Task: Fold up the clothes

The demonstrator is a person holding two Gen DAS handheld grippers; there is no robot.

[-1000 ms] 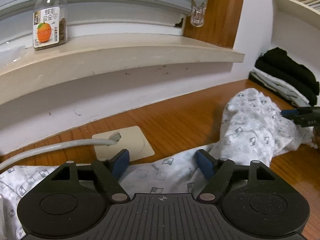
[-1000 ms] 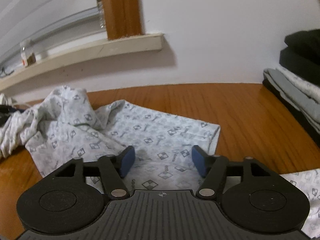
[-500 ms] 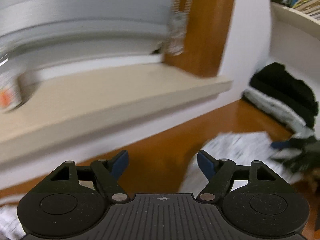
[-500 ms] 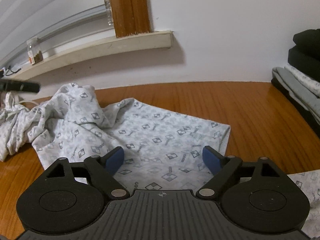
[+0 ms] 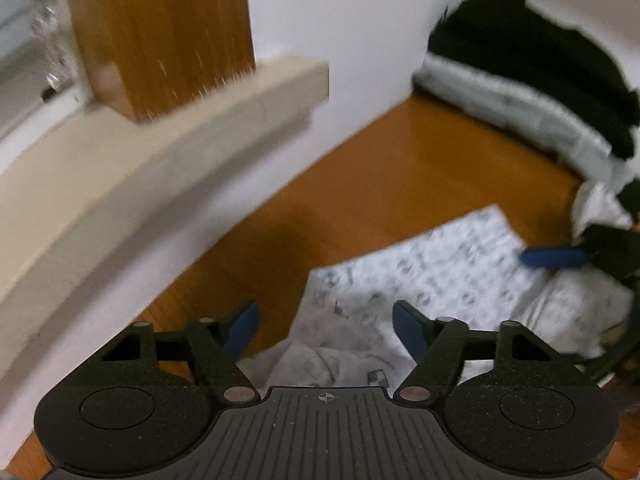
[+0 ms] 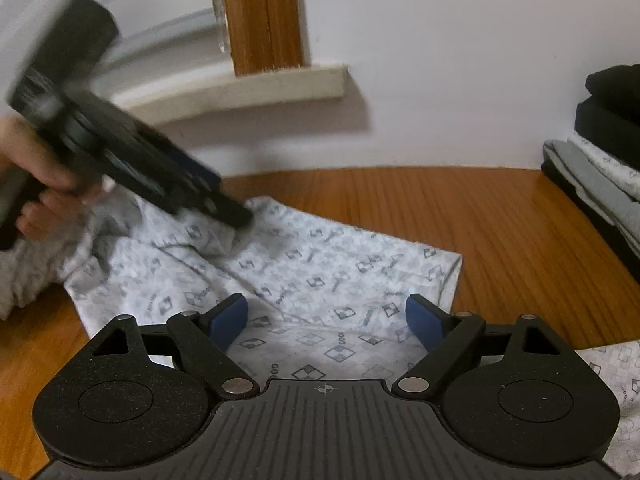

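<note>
1. left wrist view, blurred: the left gripper (image 5: 325,322), fingers spread and holding nothing, has swung right in the last second, away from the window sill (image 5: 168,148) and toward the patterned white garment (image 5: 420,280) on the wooden table (image 5: 400,176). a stack of folded clothes (image 5: 532,92) sits behind.
2. right wrist view: the right gripper (image 6: 327,318), fingers also apart and empty, hovers over the garment's flat part, nearly as before. the left gripper now enters at left, above the bunched part. judged: both are converging to take hold.
</note>
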